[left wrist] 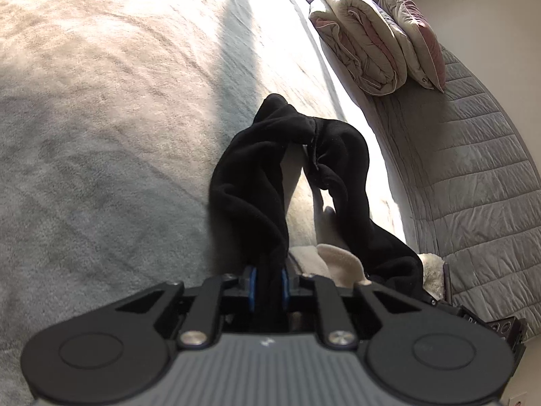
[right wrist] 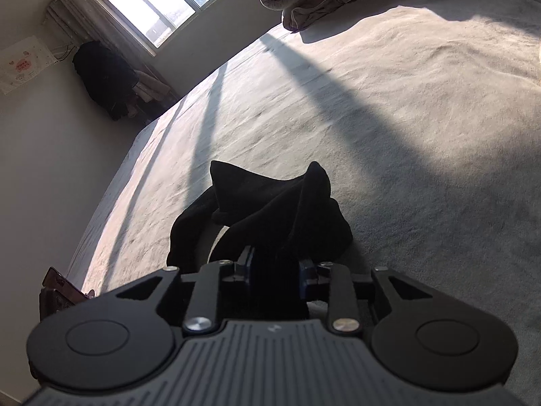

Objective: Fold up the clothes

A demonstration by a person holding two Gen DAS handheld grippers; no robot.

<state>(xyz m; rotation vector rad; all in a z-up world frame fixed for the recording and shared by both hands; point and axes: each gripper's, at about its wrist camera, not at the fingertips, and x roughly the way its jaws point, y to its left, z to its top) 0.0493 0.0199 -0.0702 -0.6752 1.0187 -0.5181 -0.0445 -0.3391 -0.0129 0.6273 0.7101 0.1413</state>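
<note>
Both the left gripper [left wrist: 268, 279] and right gripper [right wrist: 275, 267] are pinching the black cloth [left wrist: 257, 169], which is hanging bunched in the middle of each frame over the bed [left wrist: 101, 118], so it could slip out or fold crooked.

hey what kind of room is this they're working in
Most likely a bedroom: a wide bed with a plush cover, a folded duvet and pillow at its head, and a sunlit window.
</note>
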